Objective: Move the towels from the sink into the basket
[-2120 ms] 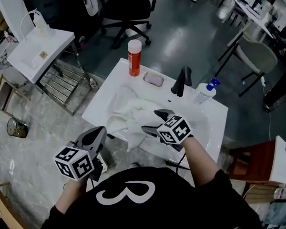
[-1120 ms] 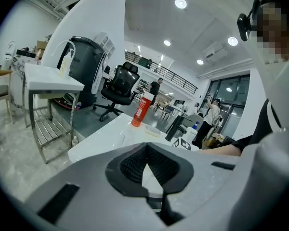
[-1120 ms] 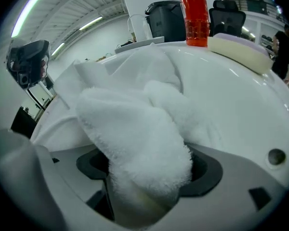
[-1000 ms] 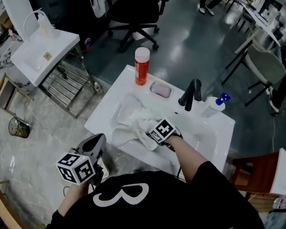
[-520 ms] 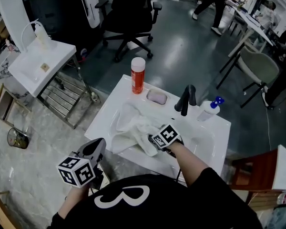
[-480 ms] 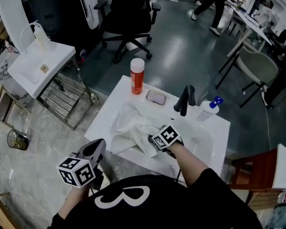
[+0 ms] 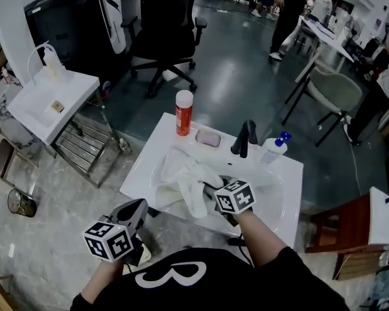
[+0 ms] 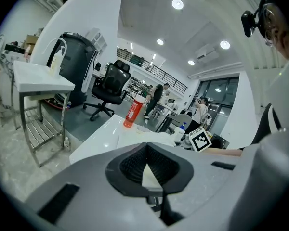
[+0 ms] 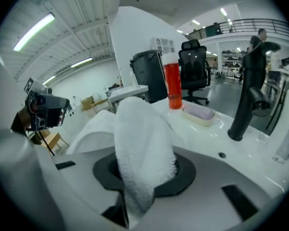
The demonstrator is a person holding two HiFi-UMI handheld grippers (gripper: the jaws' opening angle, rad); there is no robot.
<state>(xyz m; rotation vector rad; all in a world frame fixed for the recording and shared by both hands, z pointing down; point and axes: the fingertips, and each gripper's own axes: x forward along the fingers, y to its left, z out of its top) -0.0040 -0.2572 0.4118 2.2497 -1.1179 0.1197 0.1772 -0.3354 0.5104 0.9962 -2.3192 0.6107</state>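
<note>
The white sink (image 7: 146,149) holds a rumpled white towel (image 7: 185,177) in its left half, reaching to the front rim. The right gripper (image 7: 212,188) has just closed its jaws on a fold of the towel. The left gripper (image 7: 137,207), off the sink's front left corner, is closed and empty. A soap dish (image 7: 208,138) on the back rim holds a pinkish bar.

ahead of you a black office chair (image 7: 161,37) stands on the dark grey floor (image 7: 240,70); a white washstand (image 7: 42,99) is to your left, a grey chair (image 7: 334,91) to your right, round ceiling lights (image 8: 177,4) overhead.
</note>
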